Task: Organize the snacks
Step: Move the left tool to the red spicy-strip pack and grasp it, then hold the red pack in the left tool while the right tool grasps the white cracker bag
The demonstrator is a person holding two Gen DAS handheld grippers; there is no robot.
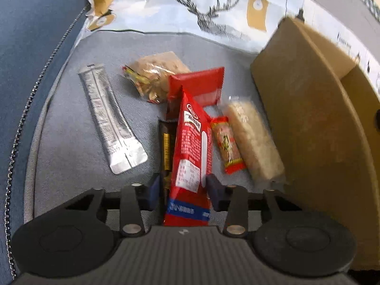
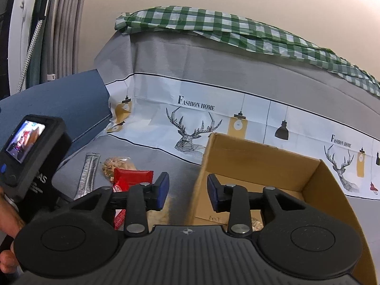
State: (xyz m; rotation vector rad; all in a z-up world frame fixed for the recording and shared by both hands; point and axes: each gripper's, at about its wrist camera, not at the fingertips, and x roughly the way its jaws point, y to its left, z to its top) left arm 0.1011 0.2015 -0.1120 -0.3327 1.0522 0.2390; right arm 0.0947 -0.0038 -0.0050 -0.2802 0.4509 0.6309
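Left claw pointed steeply down at the snack pile, and we noted its blue pads closed narrowly on the near end of a long red snack packet, one pad against each long side. That packet ran away from the claw across the grey cloth that carried everything. We could not tell what lay under the cloth.

Right claw hung lower-angled over the gap between the pile and the cardboard box. We saw its pads partly apart with nothing between them; the left pad sat over the cloth, the right pad over the box's near wall.

Snacks logged in the left wrist view:
- a silver sachet, lying alone toward the cloth's left edge, well apart from the rest;
- a clear bag of pale crumbly snack, toward the far edge of the cloth, behind the pile;
- a flat red packet, overlapping that bag and touching the far end of the gripped packet;
- a dark bar with gold print, partly under the gripped packet's left side;
- a small red-and-yellow stick, just beside the gripped packet on its right;
- a pale rice-crisp bar, touching that stick and lying against the box's outer wall.

The box stood open at the cloth's right edge. In the right wrist view we made out one wrapped item on its floor, mostly hidden by the claw. A hand gripped the other tool's handle at that view's left border.
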